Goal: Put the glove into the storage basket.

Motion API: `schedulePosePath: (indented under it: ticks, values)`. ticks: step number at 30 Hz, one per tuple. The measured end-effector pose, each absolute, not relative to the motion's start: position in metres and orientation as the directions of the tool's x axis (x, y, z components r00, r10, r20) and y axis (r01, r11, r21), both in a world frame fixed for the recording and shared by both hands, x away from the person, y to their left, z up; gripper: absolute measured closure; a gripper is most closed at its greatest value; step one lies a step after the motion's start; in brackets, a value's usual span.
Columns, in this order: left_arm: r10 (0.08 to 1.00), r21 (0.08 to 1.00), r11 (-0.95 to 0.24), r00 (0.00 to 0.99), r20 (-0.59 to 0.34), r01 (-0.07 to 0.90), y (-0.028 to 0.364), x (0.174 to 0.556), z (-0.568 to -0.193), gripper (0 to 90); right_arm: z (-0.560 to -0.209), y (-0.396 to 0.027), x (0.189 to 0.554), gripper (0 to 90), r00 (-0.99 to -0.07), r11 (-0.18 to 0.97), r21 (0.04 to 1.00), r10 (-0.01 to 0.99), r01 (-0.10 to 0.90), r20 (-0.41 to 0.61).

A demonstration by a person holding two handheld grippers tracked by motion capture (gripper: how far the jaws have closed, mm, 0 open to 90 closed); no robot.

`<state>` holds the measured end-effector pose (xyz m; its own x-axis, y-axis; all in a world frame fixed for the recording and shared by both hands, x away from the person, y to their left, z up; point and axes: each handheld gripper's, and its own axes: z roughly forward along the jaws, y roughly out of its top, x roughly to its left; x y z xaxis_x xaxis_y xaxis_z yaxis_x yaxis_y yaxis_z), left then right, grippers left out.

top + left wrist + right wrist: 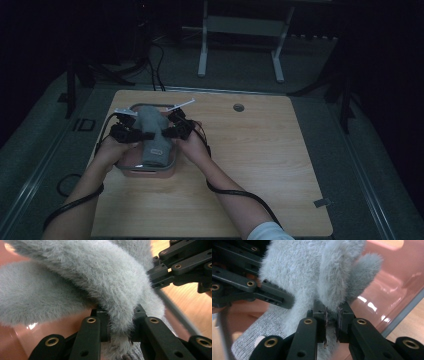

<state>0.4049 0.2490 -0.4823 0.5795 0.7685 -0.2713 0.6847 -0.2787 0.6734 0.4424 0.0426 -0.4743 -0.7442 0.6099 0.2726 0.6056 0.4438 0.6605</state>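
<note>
Clearly soft and light, the fuzzy grey garment [151, 136] is drooping over the pink tub [131, 169] at the table's near left; left gripper [136, 134] and right gripper [166, 131] are pinching opposite edges, keeping it spread.

- The grey fuzzy garment [152, 137] covers most of the pink tray [150, 171]; only the tray's near rim shows, at 6 o'clock of the garment.
- The left gripper's [119, 326] pads are buried in fur.
- The garment's small label [157, 151] is too small to read.
- The room beyond the table [260, 150] is too dark to make out.
</note>
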Motion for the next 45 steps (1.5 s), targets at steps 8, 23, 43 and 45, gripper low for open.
schedulePosePath:
  ticks: [8,23,43,45]
  values:
    - [0.818,0.591,-0.294,0.517,-0.252,0.752,0.238,0.417,-0.493,76.4,-0.489,0.052,0.449,81.0,-0.724,0.479,0.612,0.646,0.63,0.24]
    - [0.908,0.454,-0.364,0.418,-0.02,0.813,0.219,0.43,-0.506,39.9,-0.471,0.028,0.453,40.1,-0.751,0.437,0.687,0.614,0.58,0.243]
    - [0.911,0.709,-0.292,0.413,0.001,0.642,0.223,0.388,-0.474,8.9,-0.453,-0.042,0.428,14.0,-0.845,0.488,0.755,0.51,0.437,0.159]
    - [0.902,0.742,-0.29,0.432,0.0,0.604,0.217,0.38,-0.469,9.0,-0.454,-0.05,0.426,14.1,-0.85,0.502,0.754,0.509,0.423,0.138]
